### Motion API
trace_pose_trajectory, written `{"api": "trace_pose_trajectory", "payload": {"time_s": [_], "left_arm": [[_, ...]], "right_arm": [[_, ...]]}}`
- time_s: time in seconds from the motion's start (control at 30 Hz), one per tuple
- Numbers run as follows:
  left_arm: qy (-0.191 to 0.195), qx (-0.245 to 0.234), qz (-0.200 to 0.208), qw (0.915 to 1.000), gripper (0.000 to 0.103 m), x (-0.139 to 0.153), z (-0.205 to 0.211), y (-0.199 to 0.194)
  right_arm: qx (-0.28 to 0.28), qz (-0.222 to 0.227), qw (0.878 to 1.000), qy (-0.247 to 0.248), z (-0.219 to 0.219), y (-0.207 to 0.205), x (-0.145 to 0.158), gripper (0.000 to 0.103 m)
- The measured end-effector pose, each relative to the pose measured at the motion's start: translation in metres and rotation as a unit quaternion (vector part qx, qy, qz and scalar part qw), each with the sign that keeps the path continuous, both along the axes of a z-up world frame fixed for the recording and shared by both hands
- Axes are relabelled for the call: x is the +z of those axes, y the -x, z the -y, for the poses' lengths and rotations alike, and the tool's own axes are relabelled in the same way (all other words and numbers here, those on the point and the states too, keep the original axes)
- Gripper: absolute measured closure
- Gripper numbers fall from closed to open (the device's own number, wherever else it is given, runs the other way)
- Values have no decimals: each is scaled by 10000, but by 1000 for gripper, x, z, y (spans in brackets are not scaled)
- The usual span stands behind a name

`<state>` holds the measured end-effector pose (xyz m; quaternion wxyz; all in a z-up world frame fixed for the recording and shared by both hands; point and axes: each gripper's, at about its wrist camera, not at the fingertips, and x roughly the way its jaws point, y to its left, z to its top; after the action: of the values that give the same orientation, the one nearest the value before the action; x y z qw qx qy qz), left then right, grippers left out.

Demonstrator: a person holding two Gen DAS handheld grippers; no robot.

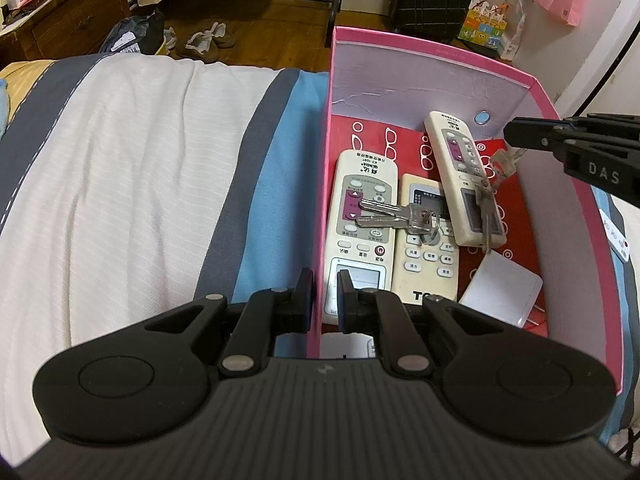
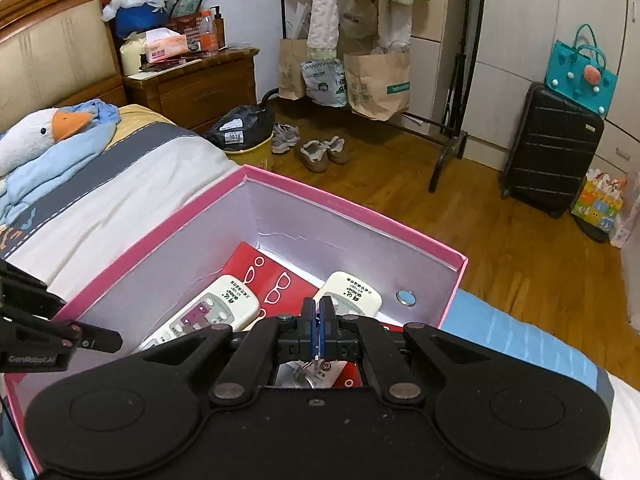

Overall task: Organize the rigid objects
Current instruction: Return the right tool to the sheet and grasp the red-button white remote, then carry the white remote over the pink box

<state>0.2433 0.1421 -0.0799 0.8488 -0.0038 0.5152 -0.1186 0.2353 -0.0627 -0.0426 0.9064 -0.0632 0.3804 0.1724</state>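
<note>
Pink box (image 1: 436, 46): rigid cardboard, glossy pink outside, pale lilac liner creased near the far wall, red printed sheet with white eyeglass outlines on the floor. It sits on a bed (image 1: 132, 152) with a ribbed white cover banded grey and blue.

Left gripper (image 1: 325, 292): matte black plastic, fingers clamped on the box's left wall, one pad outside, one inside.

Right gripper (image 2: 319, 312): blue-padded fingers pinched together on a clear key fob, a key bunch (image 1: 486, 208) dangling from it over the box's right half, keys hanging long axis roughly vertical, tips touching or just above the angled remote.

In the box: three cream plastic remotes, slab-shaped. Left remote (image 1: 360, 216) and middle remote (image 1: 426, 236) lie side by side, long axes running near to far. Right remote (image 1: 464, 176) lies tilted, far end toward the back wall. A second set of metal keys (image 1: 394, 216) lies across the left two, blades pointing left. White charger plug (image 1: 500, 288) in the near right corner.

Room: wood parquet floor, black hard-shell suitcase (image 2: 552, 152), paper bags, shoes, wooden nightstand.
</note>
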Motion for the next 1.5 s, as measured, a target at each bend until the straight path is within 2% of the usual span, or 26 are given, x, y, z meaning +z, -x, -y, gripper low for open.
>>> {"api": "trace_pose_trajectory", "payload": {"time_s": [0.13,0.2,0.23,0.3,0.47,0.6,0.73,0.9,1.0,1.1,1.23,1.4,1.5], "left_arm": [[-25,-9,-3,10000,94,-2,2,-1],[-48,-18,6,10000,94,-2,3,-1],[-52,-17,5,10000,94,-2,3,-1],[-43,-7,-4,10000,94,-2,3,-1],[-79,-7,-38,10000,94,-4,4,-3],[-116,-2,-37,9999,94,-5,6,-3],[-122,59,-49,9999,94,-5,7,-3],[-185,68,-47,9998,94,-5,8,-3],[-181,63,-70,9998,94,-4,8,-2],[-162,58,-92,9998,94,-5,7,-2],[-142,64,-116,9998,94,-5,6,-4],[-230,-58,-77,9997,94,-4,8,-1],[-334,-130,-20,9994,94,-4,12,0]], "right_arm": [[63,186,9998,-20,0,-4,1,100],[38,466,9988,-150,2,-4,6,95],[33,642,9976,-253,5,-3,10,80],[-18,828,9955,-455,12,1,19,59],[-281,527,9952,-782,47,17,42,59],[-446,135,9977,-494,83,40,55,59],[-518,-264,9980,-233,118,59,55,59],[-714,-419,9965,-84,159,74,31,54],[-711,-617,9944,490,167,75,10,53],[-713,-971,9916,472,178,64,-5,53],[-710,-1146,9875,812,182,52,-21,53],[-614,-1541,9839,660,190,40,-44,53],[-622,-1696,9806,767,190,33,-59,52]]}}
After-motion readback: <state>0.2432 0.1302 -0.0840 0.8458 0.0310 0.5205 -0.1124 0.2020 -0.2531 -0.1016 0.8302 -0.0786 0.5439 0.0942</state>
